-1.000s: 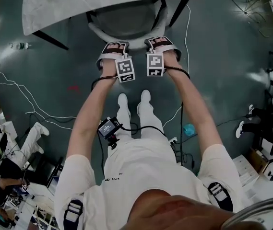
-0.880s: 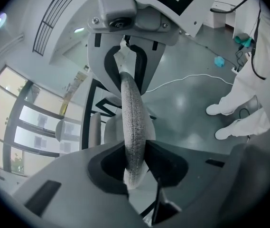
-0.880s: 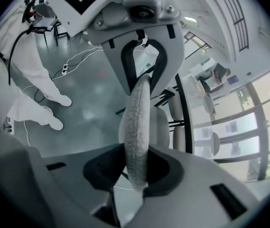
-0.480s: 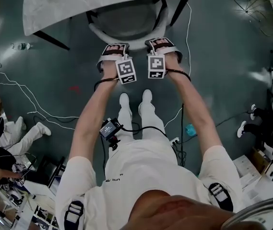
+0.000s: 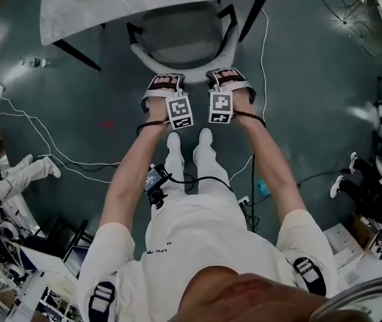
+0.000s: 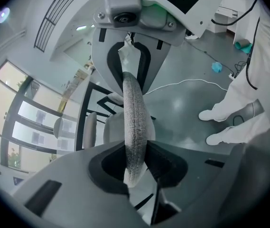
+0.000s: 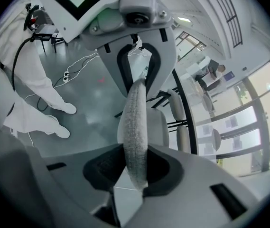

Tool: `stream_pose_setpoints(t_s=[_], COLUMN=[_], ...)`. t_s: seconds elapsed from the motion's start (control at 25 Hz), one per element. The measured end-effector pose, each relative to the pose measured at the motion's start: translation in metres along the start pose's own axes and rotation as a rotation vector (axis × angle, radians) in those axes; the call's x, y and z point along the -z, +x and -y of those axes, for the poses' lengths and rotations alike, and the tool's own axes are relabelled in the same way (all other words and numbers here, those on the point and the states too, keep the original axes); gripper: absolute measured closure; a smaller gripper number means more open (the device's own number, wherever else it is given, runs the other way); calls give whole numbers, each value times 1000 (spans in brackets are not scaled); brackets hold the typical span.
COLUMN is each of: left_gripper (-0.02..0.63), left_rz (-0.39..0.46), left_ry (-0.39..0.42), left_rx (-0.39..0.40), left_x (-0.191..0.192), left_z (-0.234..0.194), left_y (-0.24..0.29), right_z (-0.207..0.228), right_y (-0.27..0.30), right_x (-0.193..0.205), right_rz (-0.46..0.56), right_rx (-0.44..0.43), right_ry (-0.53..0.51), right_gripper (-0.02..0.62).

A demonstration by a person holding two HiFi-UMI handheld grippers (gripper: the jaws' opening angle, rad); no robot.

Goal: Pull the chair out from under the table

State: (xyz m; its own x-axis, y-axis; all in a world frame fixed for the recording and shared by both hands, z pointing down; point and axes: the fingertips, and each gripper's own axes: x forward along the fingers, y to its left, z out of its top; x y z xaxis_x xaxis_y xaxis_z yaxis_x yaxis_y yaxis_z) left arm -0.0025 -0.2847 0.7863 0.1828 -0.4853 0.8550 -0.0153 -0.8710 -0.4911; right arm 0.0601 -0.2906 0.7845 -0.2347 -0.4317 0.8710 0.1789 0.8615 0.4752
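Both tongs are clamped on the chair (image 5: 177,35): the left gripper (image 5: 163,82) and the right gripper (image 5: 227,77) sit side by side on the padded rim of the backrest (image 5: 189,63), each with the fabric edge pinched between its jaws. The chair faces away from me, and only the front of its seat is tucked at the near edge of the table (image 5: 110,5). I judge the pull goes best with both hands drawn toward me evenly and level, so the chair slides straight rather than twisting or tipping back. My shoes (image 5: 172,141) stand just behind, so I must make room. The floor (image 5: 311,86) is dark, smooth and glossy, likely easy sliding. A white cable (image 5: 263,42) runs beside the right table leg, and a bottle (image 5: 35,63) lies well off left. Other chairs (image 7: 182,113) stand by tall windows (image 7: 263,94).
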Motion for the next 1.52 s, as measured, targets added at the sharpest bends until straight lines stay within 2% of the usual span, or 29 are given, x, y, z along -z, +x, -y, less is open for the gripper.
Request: stream_pose_setpoints(t_s=[0.48, 0.72, 1.52], left_gripper=[508, 508, 508], left_rz=[-8, 1, -7], left_ry=[-17, -25, -58], left_rx=[29, 48, 107], left_x=[7, -16, -36], left_z=[55, 83, 169], left_y=[-30, -53, -106], right_z=[-54, -85, -173], right_y=[-25, -55, -112], right_x=[-28, -21, -38], right_rz=[3, -9, -2], right_rx=[-31, -52, -112], right_ry=[15, 15, 42], right_gripper=[492, 492, 499])
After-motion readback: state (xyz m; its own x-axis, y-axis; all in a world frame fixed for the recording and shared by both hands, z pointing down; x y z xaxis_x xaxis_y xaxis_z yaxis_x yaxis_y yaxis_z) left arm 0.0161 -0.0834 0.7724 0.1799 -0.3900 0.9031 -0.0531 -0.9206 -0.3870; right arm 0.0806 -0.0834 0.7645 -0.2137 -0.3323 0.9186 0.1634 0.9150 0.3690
